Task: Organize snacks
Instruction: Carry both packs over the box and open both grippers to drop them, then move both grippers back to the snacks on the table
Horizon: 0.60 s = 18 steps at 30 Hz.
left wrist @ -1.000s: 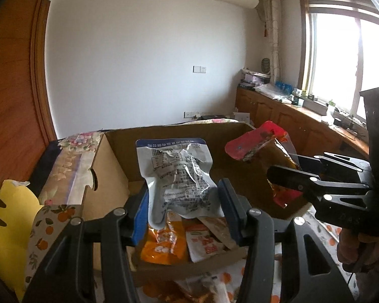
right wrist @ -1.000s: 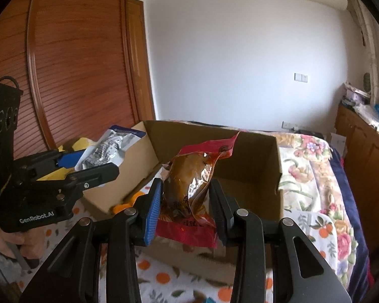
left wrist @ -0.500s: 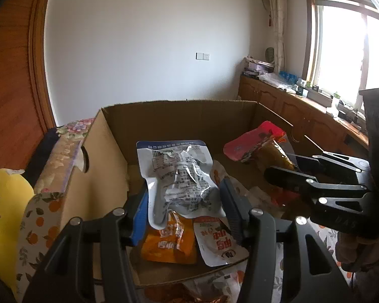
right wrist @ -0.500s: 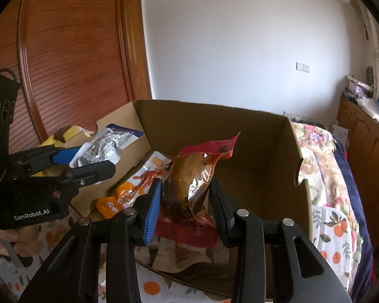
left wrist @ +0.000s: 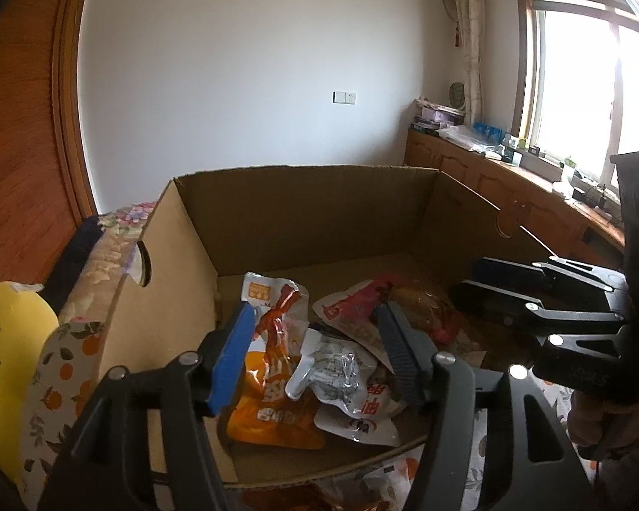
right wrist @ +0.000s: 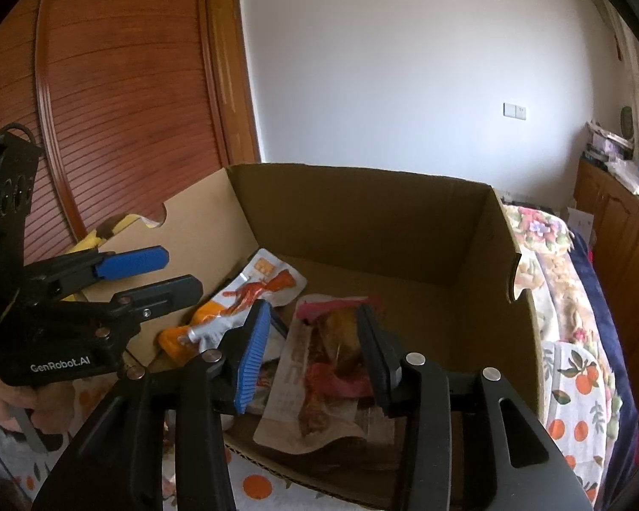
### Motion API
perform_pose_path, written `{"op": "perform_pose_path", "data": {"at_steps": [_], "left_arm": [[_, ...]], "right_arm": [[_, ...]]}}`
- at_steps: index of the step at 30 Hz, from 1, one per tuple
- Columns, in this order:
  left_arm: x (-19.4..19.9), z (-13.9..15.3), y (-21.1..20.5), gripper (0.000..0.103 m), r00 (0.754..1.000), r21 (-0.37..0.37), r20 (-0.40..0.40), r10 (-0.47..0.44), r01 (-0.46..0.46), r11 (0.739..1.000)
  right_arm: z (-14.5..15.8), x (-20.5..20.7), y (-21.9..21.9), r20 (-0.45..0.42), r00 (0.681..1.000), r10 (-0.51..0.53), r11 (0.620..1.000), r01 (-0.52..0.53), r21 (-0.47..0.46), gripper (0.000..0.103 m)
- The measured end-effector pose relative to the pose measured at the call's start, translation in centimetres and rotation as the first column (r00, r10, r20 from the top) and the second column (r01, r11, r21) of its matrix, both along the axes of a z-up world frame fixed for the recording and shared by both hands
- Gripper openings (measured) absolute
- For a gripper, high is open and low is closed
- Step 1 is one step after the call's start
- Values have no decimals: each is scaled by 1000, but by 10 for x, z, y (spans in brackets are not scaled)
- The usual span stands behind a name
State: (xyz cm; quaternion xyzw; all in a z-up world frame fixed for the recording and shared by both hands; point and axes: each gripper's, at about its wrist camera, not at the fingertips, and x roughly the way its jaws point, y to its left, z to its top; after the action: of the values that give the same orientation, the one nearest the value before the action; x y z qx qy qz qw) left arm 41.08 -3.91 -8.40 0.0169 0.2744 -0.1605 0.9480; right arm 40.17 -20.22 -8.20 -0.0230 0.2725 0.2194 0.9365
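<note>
In the left wrist view the left tool (left wrist: 315, 340) hung over the near end of the open cardboard box (left wrist: 302, 213); its jaws had just been opening and stood wide, and the silver pouch (left wrist: 332, 372) lay loose below the gap between them, touching neither pad, on top of the other packets low in the frame. An orange packet (left wrist: 272, 409) lay under it at lower centre, and a white packet with a red figure (left wrist: 272, 298) reached toward the box's left wall. The right tool (right wrist: 313, 332), seen in the right wrist view, had likewise just been opening; its jaws stood at a moderate gap with the red and brown pouch (right wrist: 332, 349) lying between them on the box floor, and I could not tell whether the pads touched it. That pouch rested on a pale flat packet (right wrist: 294, 409) at lower centre of the frame. A person's hand (right wrist: 8, 400) gripped the left tool's handle at the lower left edge. The box stood on a bed with an orange-print cover (right wrist: 575, 387).
</note>
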Motion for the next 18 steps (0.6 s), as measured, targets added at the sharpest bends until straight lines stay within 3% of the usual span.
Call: {"op": "perform_pose_path", "data": {"at_steps": [12,18], "left_arm": [[-36,28,5,62,999,31,48,-17,15,999],[-68,27,17,64,999,50,36,-12,10,999]], "right_arm": [[35,-29,1,56,998,-16,1000,17,-5,43],[50,-59,-4,64,997,-35,999,37,-30,46]]}}
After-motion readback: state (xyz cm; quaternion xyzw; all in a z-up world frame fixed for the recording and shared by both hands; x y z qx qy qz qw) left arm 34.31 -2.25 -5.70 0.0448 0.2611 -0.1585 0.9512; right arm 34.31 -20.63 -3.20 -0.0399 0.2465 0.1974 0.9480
